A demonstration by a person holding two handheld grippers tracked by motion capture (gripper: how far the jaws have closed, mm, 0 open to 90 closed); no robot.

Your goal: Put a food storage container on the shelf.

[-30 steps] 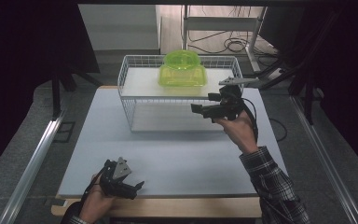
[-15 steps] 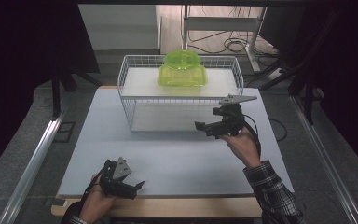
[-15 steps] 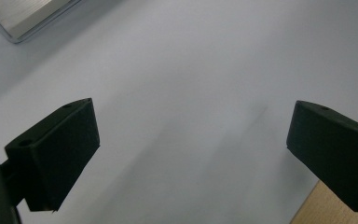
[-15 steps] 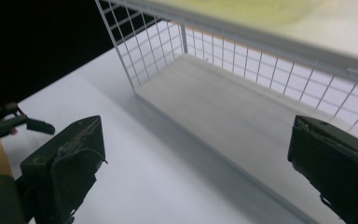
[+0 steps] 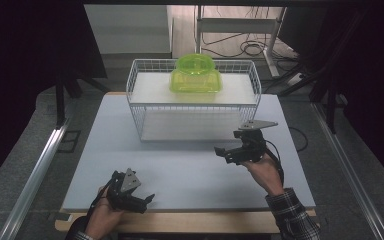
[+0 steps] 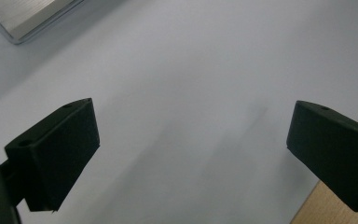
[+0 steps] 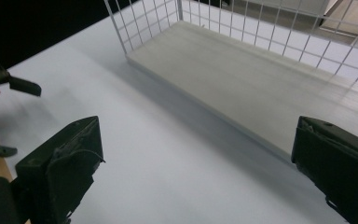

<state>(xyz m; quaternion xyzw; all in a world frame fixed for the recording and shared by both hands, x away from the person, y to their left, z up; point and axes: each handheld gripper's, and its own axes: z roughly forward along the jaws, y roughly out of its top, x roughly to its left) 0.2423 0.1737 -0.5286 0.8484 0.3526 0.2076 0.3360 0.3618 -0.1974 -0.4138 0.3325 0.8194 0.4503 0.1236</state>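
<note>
In the high view a white wire basket (image 5: pixel 192 100) stands at 12 o'clock on the pale tabletop (image 5: pixel 180 170), with a white board across its top and a translucent green plastic container (image 5: pixel 196 74) resting upside down on that board, toward the far rim. The right gripper (image 5: pixel 230 152) hangs at about 4 o'clock from the basket, near its front right corner but apart from it, its jaws pointing toward 9 o'clock. Those jaws have just been opening and stand wide, with nothing between them. The left gripper (image 5: pixel 142 200) sits at 7 o'clock by the near edge of the tabletop, well apart from the basket; its jaws are spread wide and empty too. Nothing lies on the bare tabletop between the grippers and the basket.

The right gripper view adds the basket's grey floor board (image 7: pixel 242 79) behind the wire grid, and the left gripper (image 7: pixel 9 84) far off at 9 o'clock. The left gripper view shows bare tabletop between its jaws, the wooden table edge (image 6: pixel 345 196) at 4 o'clock and a metal rail (image 6: pixel 23 16) at 11 o'clock.
</note>
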